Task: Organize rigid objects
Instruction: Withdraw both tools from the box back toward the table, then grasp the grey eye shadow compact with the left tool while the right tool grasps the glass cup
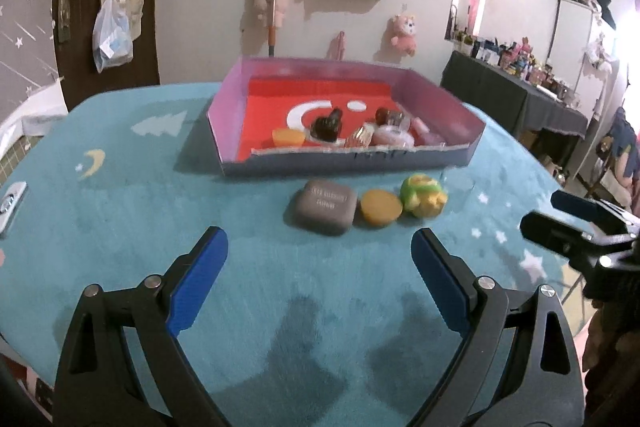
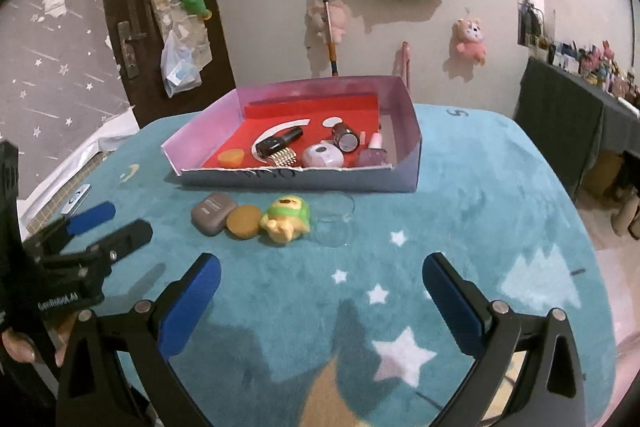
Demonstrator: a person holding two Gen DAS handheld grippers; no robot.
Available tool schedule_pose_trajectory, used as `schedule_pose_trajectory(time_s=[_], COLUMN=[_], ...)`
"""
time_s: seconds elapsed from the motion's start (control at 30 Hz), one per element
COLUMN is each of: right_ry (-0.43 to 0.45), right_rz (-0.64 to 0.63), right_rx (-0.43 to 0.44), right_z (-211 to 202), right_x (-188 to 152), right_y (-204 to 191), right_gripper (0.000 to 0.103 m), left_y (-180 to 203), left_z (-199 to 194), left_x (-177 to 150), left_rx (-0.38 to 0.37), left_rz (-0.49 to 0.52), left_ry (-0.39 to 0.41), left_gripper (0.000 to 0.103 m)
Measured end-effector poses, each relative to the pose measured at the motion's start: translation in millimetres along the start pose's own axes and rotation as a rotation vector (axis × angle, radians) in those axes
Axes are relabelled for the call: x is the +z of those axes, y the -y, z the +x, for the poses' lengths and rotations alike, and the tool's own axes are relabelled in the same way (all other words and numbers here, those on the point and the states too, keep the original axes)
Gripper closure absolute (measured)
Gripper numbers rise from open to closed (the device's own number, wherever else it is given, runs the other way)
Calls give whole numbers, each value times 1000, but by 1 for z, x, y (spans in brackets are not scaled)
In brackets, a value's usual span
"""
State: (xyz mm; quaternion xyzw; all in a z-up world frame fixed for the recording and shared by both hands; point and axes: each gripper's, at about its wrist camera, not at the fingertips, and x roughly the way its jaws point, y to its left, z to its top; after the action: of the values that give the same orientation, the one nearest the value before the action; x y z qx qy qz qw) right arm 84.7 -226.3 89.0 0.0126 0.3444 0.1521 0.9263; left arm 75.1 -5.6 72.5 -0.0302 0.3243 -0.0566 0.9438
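Both grippers hang over the near part of the teal star-print table cover [image 2: 500, 187] with nothing between their blue pads: the left gripper [image 1: 320, 283] stands spread wide, and the right gripper [image 2: 322, 301] is likewise fully spread.

The open cardboard box [image 2: 404, 123] with its red liner sits toward the far edge and already holds a dark bottle, a pale round compact, a nail-polish bottle and other small things. Four pieces remain outside, in a row just beside the box's near wall: a grey case [image 1: 323, 207], an orange disc [image 1: 381, 207], a green-and-yellow toy figure [image 1: 424, 195] and a clear glass [image 2: 334, 223].

The step in hand looks like an approach for the next pick. That likely calls for lowering one gripper over a single piece.

Legible writing: "GenRobot.AI" on the left gripper's body; the marks on the grey case and box wall are unreadable.
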Motion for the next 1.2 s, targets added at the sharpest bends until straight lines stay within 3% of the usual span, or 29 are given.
schedule_pose_trajectory(time_s=[0.47,1.2], right_ry=[-9,-11], right_rz=[73,61], right_rx=[-20,-41], right_z=[26,29], right_x=[-21,-26], right_y=[17,17], right_gripper=[0,0], left_y=[2,2], left_z=[26,29], left_x=[-16,-17], left_rx=[22,22], left_rz=[13,16], left_ry=[-48,-56], left_gripper=[9,9])
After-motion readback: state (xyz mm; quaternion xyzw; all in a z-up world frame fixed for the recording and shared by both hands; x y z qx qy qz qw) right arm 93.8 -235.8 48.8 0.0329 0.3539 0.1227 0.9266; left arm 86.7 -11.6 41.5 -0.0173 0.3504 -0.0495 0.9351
